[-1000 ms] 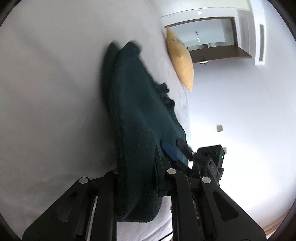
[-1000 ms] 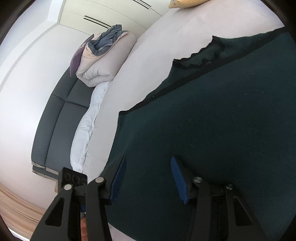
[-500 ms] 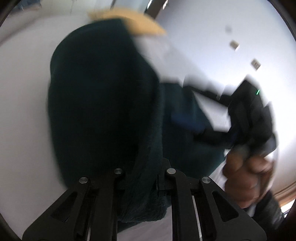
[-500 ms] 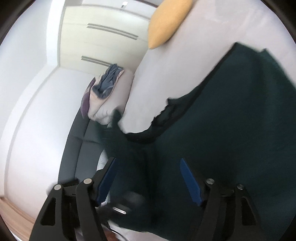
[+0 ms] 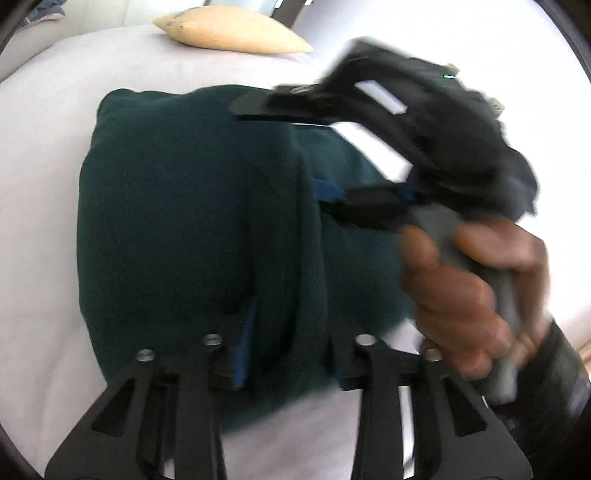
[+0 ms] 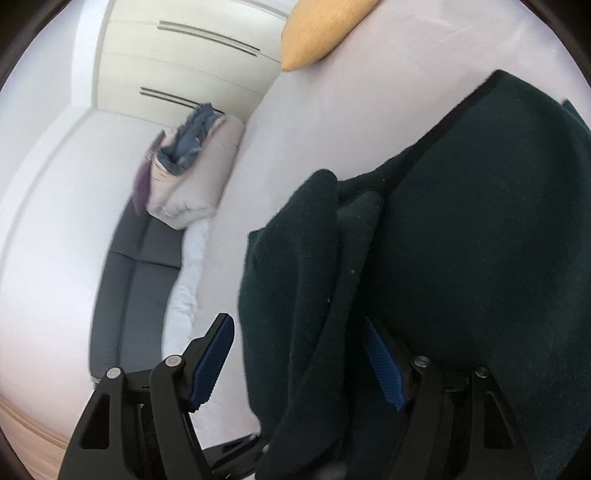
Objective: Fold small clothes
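Note:
A dark green fleece garment (image 5: 192, 221) lies folded over on the white bed (image 5: 40, 155). My left gripper (image 5: 284, 350) has its jaws apart, with a fold of the garment between them. My right gripper (image 5: 332, 147) shows in the left wrist view, held in a hand, open over the garment's right side. In the right wrist view the right gripper (image 6: 299, 354) is wide open, and a hanging fold of the garment (image 6: 461, 240) passes between its blue pads (image 6: 212, 358) without being pinched.
A yellow pillow (image 5: 229, 31) lies at the bed's far end and also shows in the right wrist view (image 6: 321, 29). A grey sofa (image 6: 133, 288) with a folded duvet (image 6: 192, 173) stands beside the bed. A wardrobe (image 6: 177, 62) is behind.
The left gripper swung the garment's edge over onto itself and then opened its jaws. The right gripper stayed open and lifted off the cloth.

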The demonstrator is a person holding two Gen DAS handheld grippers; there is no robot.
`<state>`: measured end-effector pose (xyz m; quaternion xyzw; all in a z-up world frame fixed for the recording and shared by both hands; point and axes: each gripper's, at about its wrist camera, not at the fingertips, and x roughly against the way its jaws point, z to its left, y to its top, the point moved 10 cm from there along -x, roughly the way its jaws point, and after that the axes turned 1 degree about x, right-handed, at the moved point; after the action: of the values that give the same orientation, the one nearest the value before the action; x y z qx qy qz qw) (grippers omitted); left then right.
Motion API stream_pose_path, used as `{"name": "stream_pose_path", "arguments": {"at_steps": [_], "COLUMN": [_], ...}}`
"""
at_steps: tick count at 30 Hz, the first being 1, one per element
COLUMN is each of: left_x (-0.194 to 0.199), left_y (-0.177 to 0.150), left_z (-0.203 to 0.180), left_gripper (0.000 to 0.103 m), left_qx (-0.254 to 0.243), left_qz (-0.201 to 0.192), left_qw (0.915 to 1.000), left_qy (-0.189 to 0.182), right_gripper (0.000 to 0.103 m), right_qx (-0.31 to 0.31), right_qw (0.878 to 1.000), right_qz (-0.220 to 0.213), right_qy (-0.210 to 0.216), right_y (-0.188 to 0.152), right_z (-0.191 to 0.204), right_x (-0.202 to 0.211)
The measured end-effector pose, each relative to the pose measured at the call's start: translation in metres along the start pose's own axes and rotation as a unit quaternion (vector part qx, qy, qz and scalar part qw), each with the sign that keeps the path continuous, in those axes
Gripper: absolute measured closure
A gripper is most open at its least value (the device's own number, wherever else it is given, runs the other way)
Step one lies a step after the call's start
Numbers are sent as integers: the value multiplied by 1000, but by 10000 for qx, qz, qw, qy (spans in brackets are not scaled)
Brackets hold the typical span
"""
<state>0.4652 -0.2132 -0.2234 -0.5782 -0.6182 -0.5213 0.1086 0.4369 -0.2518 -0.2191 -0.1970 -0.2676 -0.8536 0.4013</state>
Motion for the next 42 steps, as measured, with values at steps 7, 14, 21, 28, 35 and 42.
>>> {"name": "stream_pose_path", "arguments": {"at_steps": [7, 14, 21, 28, 35, 42], "left_x": [56, 50, 33, 32, 16, 0], "left_y": [-9, 17, 23, 21, 24, 17], "left_z": [29, 58, 63, 39, -4, -30], "left_gripper": [29, 29, 29, 29, 29, 29], "left_qx": [322, 591, 484, 336, -8, -266], "left_qz": [-538, -591, -571, -541, -395, -176], "left_qw": [9971, 9962, 9971, 9978, 9984, 9987], "left_qy": [-436, -258, -114, -194, -407, -406], "right_gripper": [47, 52, 64, 88, 89, 89], "right_qx": [61, 425, 1153, 1441, 1328, 1097], "right_qw": [9993, 9955, 9813, 9733, 9738, 9746], "right_qz": [169, 320, 478, 271, -51, -219], "right_qy": [-336, -790, -1467, -1766, -1846, -1940], "right_y": [-5, -4, -11, -4, 14, 29], "right_z": [-5, 2, 10, 11, -13, -48], "right_x": [-7, -23, -36, -21, 26, 63]}}
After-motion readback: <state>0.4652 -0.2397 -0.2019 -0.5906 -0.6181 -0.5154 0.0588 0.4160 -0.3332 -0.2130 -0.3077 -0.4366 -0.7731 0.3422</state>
